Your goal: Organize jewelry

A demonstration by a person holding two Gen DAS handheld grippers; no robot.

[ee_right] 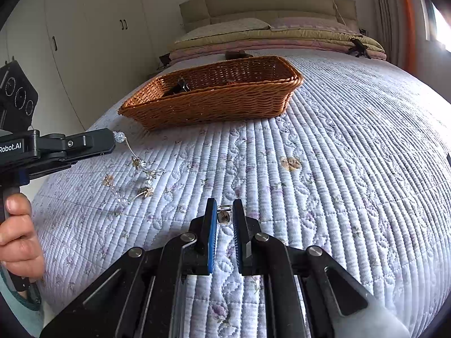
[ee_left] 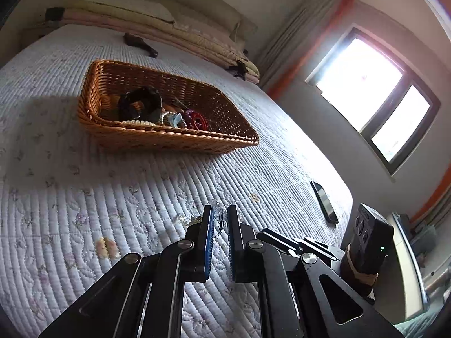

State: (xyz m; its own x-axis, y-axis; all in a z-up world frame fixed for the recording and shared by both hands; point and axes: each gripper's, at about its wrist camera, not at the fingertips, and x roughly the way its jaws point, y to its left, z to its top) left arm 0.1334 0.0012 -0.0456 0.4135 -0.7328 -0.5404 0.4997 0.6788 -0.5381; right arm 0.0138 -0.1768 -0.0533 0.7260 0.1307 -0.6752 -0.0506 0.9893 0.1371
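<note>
the basket [ee_left: 169, 138] near the bed's head already holds several pieces. left gripper [ee_left: 219, 214] pinches a necklace [ee_right: 135, 174] trailing to the quilt; right gripper [ee_right: 224, 211] pinches a ring [ee_right: 224, 216]. both remain outside.

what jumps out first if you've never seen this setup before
The wicker basket in the middle of the quilted bed draws the eye first, with a dark bangle and a red piece already inside. Next comes the crystal necklace, pinched at one end by the left gripper and trailing down onto the quilt. The right gripper holds a small ring-like piece.
</note>
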